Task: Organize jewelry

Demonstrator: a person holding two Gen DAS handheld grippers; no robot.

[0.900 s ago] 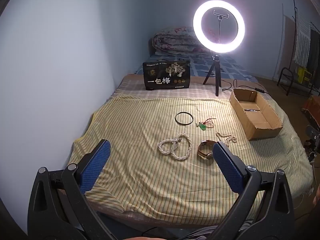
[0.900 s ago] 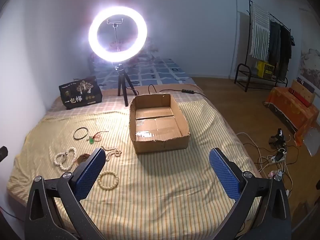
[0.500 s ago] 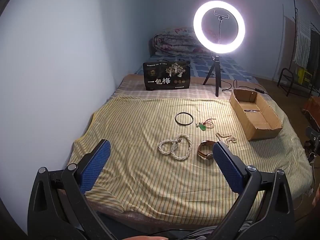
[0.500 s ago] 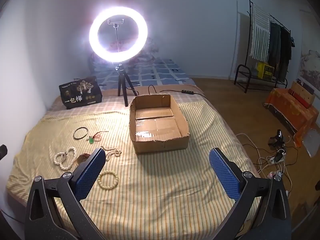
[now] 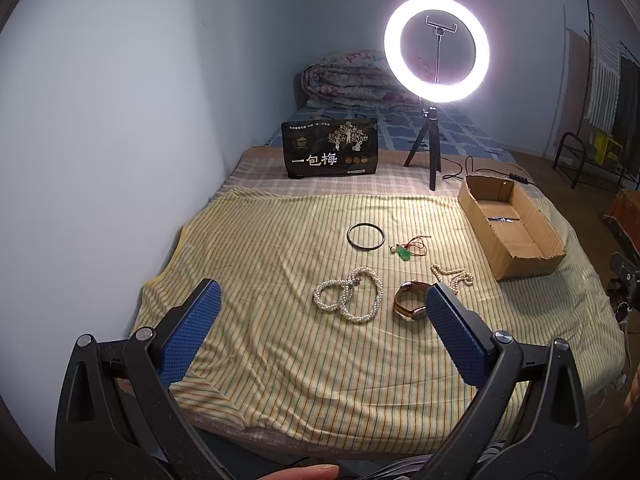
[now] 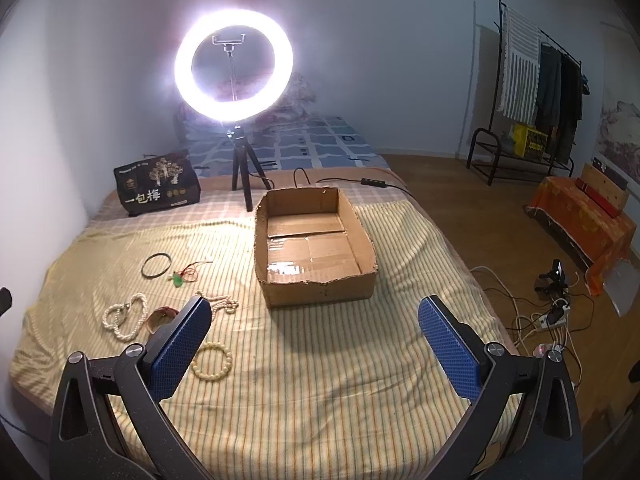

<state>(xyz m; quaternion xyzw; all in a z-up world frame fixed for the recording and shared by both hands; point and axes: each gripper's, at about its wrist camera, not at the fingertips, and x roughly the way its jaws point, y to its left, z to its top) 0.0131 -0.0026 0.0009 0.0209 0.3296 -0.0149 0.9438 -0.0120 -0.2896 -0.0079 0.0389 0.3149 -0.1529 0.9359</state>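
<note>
Jewelry lies on a striped yellow bedspread (image 5: 260, 360): a black bangle (image 5: 366, 235), a green pendant on red cord (image 5: 405, 253), a white pearl necklace (image 5: 349, 300), a brown bangle (image 5: 409, 306), a thin bead chain (image 5: 452, 278). A cream bead bracelet (image 6: 212, 361) shows in the right wrist view. An open cardboard box (image 6: 314, 250) stands right of them; it also shows in the left wrist view (image 5: 510, 226). My left gripper (image 5: 320, 322) is open and empty, held above the bed's near edge. My right gripper (image 6: 316, 338) is open and empty, in front of the box.
A lit ring light on a tripod (image 5: 436, 49) and a black printed bag (image 5: 330, 148) stand at the back. A folded quilt (image 5: 344, 80) lies behind. The wall is on the left. Cables and a power strip (image 6: 554, 316) lie on the floor at right.
</note>
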